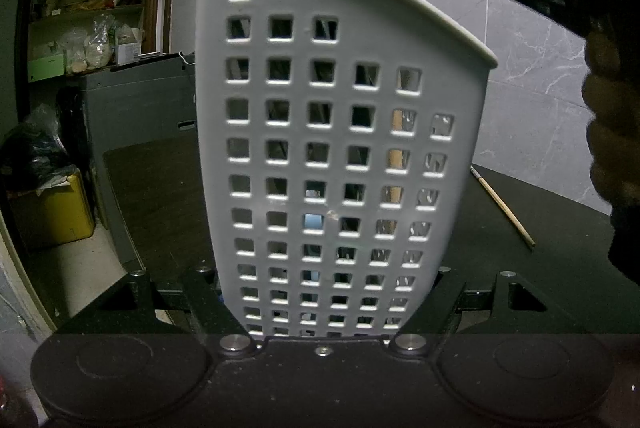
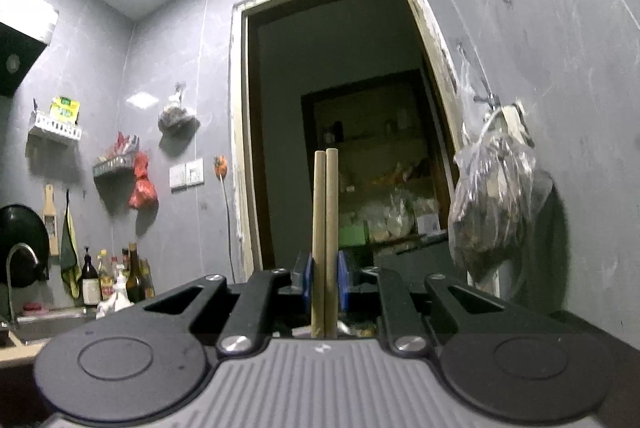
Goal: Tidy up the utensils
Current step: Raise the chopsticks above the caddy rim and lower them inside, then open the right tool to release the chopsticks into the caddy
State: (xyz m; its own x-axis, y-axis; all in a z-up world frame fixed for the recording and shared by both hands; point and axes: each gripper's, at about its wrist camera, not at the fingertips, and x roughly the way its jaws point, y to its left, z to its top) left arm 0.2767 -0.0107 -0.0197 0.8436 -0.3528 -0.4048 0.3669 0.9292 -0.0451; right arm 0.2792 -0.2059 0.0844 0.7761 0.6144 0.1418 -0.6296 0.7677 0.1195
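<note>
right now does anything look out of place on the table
One loose chopstick lies alone on the dark table, right of the white perforated utensil holder that the left gripper grips. The right gripper holds a pair of chopsticks upright, so that one looks left behind.

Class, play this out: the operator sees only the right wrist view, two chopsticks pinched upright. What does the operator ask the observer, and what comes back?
Operator: What is below my chopsticks?
Observer: A white perforated holder, clamped in the left hand-held gripper.
Operator: Are they inside it yet?
Observer: Partly; wood shows through its holes.
Operator: Anything left out?
Observer: One loose chopstick on the dark table, right of the holder.
</note>
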